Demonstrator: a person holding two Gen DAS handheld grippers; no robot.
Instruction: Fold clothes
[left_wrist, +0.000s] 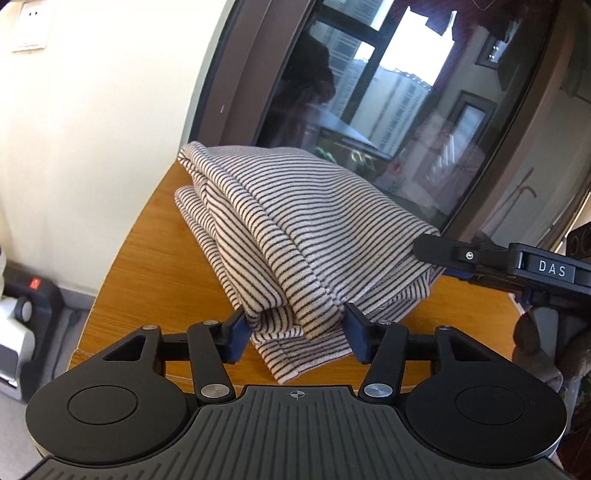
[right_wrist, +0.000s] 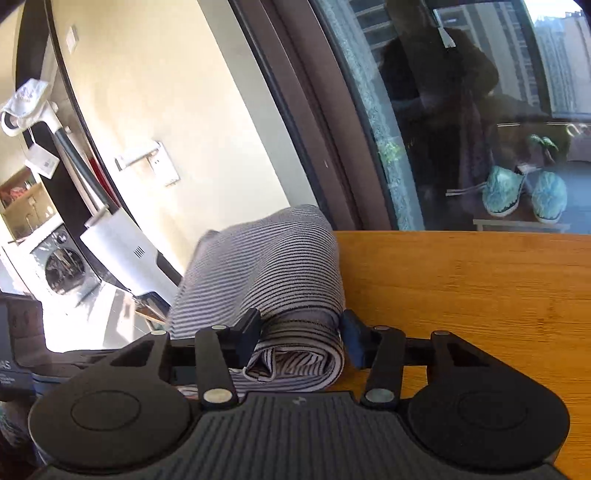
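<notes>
Striped grey-and-white knit garment (left_wrist: 295, 229), folded in a thick bundle on the orange wooden tabletop (left_wrist: 147, 258); left claw (left_wrist: 293, 332) and right claw (right_wrist: 301, 338) each grasp an adjacent edge, long axis running away from the left claw.

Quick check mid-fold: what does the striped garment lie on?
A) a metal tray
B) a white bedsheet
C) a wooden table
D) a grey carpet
C: the striped garment, folded in layers, sits on the orange-brown wooden table, with wood grain showing on both sides of it.
</notes>
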